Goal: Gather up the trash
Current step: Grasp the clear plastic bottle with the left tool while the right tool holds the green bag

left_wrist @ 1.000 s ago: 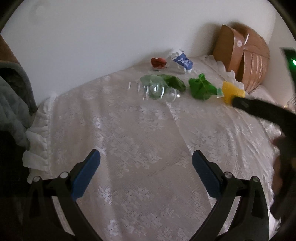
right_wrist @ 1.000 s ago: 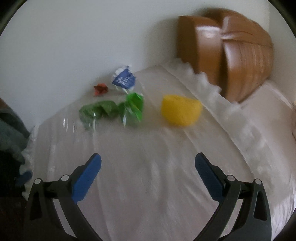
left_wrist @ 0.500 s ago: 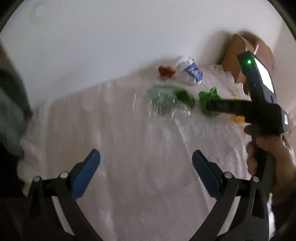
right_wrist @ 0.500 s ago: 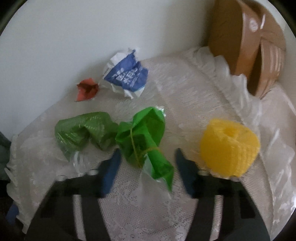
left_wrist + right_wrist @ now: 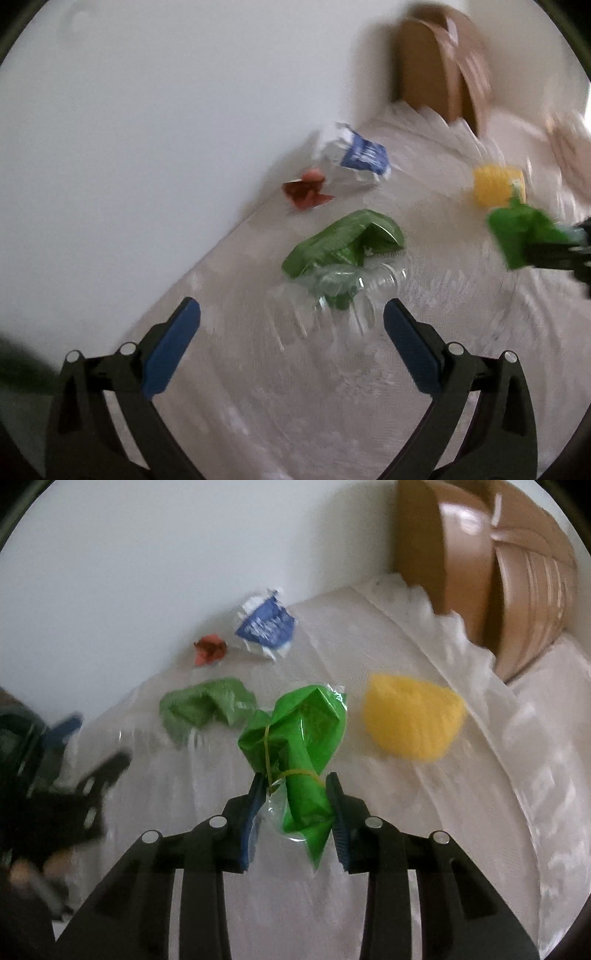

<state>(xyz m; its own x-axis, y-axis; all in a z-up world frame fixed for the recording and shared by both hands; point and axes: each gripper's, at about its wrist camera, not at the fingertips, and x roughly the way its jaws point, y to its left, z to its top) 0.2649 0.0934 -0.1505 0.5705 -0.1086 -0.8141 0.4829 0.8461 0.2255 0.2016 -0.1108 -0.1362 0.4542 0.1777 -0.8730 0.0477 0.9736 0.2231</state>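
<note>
My right gripper (image 5: 295, 786) is shut on a bright green plastic wrapper (image 5: 299, 734) tied with a rubber band, held just above the lace tablecloth (image 5: 369, 849). That wrapper also shows at the right in the left wrist view (image 5: 517, 232). My left gripper (image 5: 291, 325) is open and empty, its blue pads either side of a crushed clear plastic bottle (image 5: 343, 291) and a dull green wrapper (image 5: 343, 236). A red crumpled paper (image 5: 306, 188), a blue-white packet (image 5: 358, 155) and a yellow foam net (image 5: 495, 184) lie beyond.
A brown wooden chair back (image 5: 491, 572) stands at the far right against the white wall (image 5: 147, 554). The frilled cloth edge (image 5: 461, 635) runs along the right side of the table. The yellow foam net (image 5: 410, 720) lies just right of the held wrapper.
My right gripper has closed on the bright green wrapper and lifted it slightly. My left gripper has moved forward to the clear bottle, still open.
</note>
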